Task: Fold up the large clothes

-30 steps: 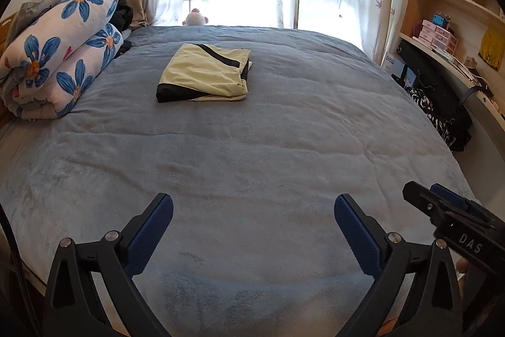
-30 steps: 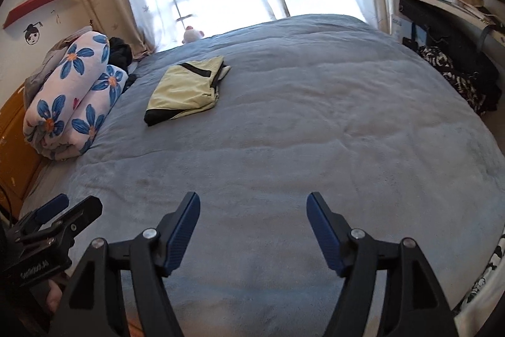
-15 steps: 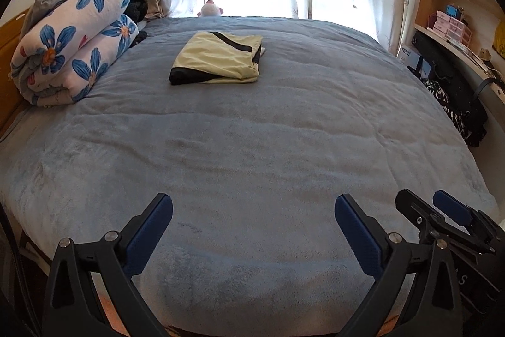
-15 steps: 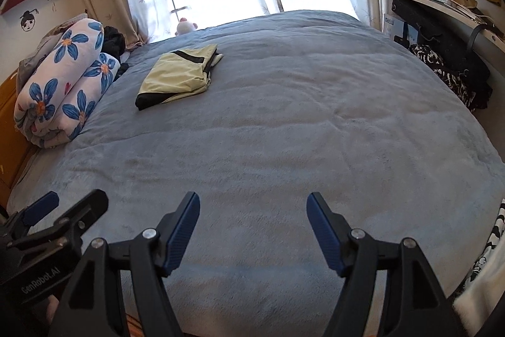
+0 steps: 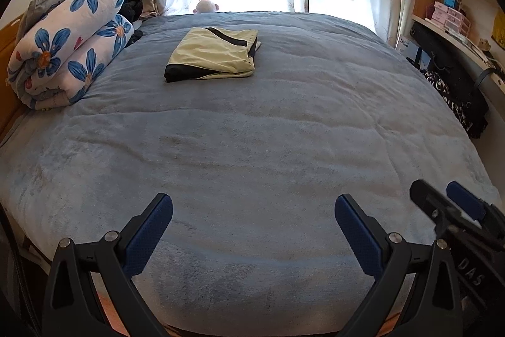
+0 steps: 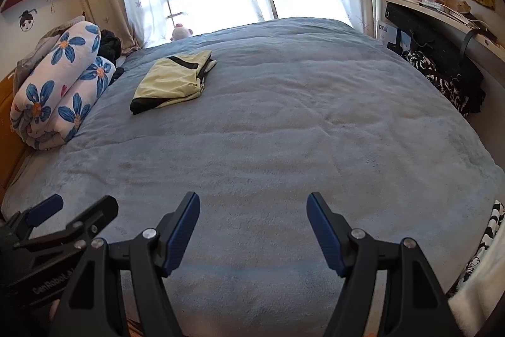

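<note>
Since the yellow-and-black garment [image 5: 212,54] already lies folded flat at the far side of the bed [image 5: 252,131], well apart from both tools, this looks like wrap-up or a reset. Left gripper [image 5: 253,220] and right gripper [image 6: 253,221] both hover spread wide over the near edge, holding nothing. If another piece comes, lay it on the bare middle. Garment: thin, smooth, squared stack. Blanket: plush, matte, softly rippled. Rolled floral quilt [image 5: 68,43] sits left.

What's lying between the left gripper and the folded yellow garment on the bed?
Only bare blue blanket separates the left gripper, jaws open, from the folded yellow garment; the left wrist view shows it.
</note>
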The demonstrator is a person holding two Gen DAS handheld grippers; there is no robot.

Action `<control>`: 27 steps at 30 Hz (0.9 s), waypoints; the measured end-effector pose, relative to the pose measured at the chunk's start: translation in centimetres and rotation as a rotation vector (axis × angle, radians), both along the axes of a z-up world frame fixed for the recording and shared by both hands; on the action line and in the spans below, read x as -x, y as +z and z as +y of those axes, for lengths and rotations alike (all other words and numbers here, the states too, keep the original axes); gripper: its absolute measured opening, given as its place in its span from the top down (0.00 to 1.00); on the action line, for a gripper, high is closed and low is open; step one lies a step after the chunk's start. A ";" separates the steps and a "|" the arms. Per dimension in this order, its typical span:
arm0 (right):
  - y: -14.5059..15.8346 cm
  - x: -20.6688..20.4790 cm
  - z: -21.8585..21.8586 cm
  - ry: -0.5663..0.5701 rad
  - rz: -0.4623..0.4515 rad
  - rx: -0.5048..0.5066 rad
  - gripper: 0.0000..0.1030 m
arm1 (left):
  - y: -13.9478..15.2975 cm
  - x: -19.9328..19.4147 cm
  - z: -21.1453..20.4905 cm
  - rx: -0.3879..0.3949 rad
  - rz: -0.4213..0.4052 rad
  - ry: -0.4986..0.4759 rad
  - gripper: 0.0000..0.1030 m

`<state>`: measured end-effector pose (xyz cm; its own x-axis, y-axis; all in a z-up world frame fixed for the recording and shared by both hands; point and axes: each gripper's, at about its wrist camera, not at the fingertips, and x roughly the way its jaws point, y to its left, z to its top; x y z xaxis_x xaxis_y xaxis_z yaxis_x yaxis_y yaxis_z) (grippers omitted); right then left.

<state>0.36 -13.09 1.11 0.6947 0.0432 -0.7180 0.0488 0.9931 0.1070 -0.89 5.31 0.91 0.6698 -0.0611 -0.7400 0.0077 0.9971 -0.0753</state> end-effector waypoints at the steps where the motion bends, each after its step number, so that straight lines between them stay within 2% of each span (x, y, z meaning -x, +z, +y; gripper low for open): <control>1: 0.1 0.0 0.0 -0.003 -0.003 0.002 0.31 | -0.1 0.0 -0.1 0.004 0.003 -0.004 0.01; 27: -1.1 -0.9 -1.0 -0.040 0.028 -0.016 0.31 | -0.7 -1.3 -1.0 0.011 0.048 -0.016 0.01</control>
